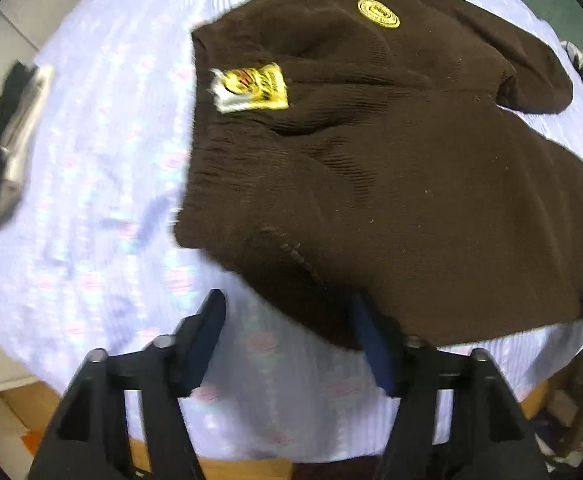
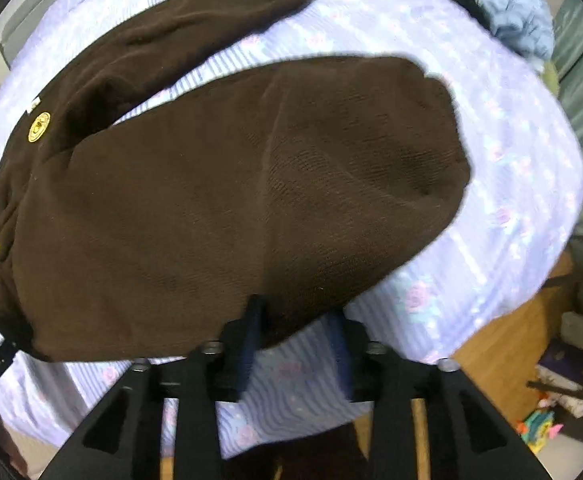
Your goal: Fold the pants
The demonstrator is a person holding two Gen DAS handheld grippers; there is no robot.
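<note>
Dark brown pants (image 1: 411, 160) lie spread on a lilac flowered cloth (image 1: 103, 184). A yellow label (image 1: 251, 88) sits at the waistband and a round yellow badge (image 1: 378, 13) farther back. My left gripper (image 1: 289, 316) is open, just off the near waistband corner, its right finger at the fabric's edge. In the right wrist view the pants (image 2: 219, 200) show both legs, the near leg broad, the far leg (image 2: 195, 28) narrow. My right gripper (image 2: 297, 316) is open at the near leg's front edge, holding nothing.
A dark and grey folded item (image 1: 7, 148) lies at the cloth's left edge. A pile of blue and dark clothes (image 2: 511, 8) sits at the far right. The wooden table edge (image 2: 503, 344) and floor clutter (image 2: 543, 428) show below right.
</note>
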